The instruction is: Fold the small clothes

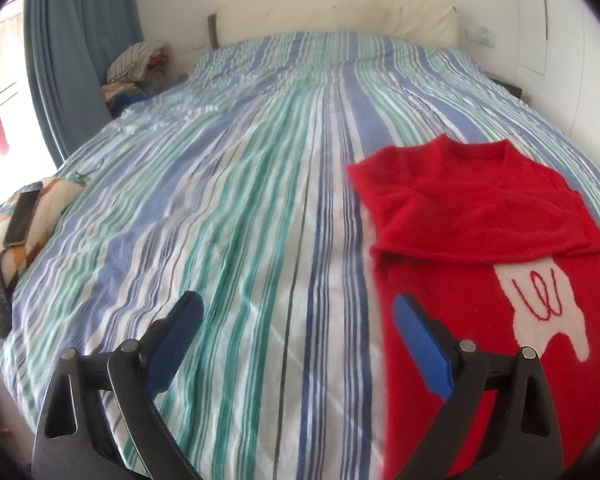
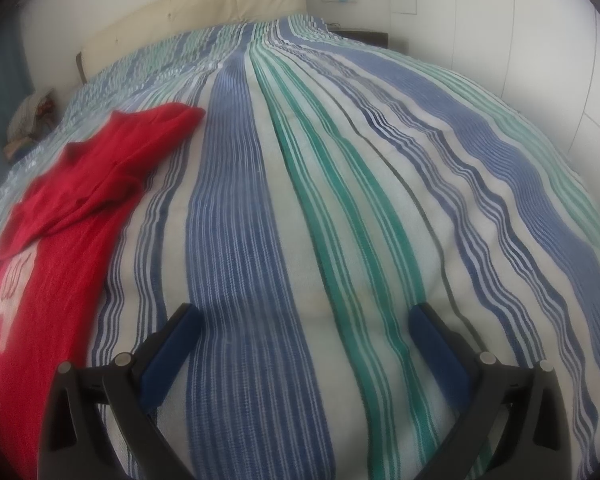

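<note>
Left gripper (image 1: 296,316) agape, empty; red sweater (image 1: 480,216) sleeves folded in, white motif

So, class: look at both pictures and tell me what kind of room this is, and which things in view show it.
Most likely a home bedroom. A wide bed with a striped cover fills both views, a padded cream headboard stands against the far wall, and a blue curtain hangs by the window. A red sweater lies on the bed.

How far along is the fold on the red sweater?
Done: the red sweater lies on the striped bedspread with a sleeve folded across its chest. In hand: nothing; the left claw and right claw are both open and empty. Left: folding the body.
</note>
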A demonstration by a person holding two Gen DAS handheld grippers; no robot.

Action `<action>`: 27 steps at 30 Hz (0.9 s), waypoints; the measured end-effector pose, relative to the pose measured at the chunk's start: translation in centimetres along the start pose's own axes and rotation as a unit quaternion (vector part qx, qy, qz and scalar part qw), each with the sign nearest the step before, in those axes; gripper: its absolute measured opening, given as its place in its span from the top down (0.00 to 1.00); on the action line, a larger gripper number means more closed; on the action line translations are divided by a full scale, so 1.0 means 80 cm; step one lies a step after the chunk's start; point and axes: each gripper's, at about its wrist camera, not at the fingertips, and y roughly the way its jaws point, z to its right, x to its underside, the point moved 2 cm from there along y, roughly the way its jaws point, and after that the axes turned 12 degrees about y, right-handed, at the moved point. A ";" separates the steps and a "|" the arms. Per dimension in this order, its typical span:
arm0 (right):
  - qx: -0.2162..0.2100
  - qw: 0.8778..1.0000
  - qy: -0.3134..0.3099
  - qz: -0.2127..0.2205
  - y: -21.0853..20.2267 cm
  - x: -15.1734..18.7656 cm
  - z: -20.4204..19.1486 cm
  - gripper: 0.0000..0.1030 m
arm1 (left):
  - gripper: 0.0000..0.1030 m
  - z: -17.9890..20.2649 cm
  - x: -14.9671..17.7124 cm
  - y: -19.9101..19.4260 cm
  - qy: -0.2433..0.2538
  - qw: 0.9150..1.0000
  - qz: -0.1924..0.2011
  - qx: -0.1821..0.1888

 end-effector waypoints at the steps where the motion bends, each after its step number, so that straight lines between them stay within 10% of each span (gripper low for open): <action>1: 0.000 1.000 0.000 0.000 0.000 0.000 0.000 0.00 | 0.06 0.000 0.000 -0.003 0.003 1.000 0.000 -0.002; 27: 0.000 1.000 0.000 0.001 0.000 0.001 0.000 0.00 | 0.06 -0.009 0.006 -0.047 0.007 0.999 0.007 -0.037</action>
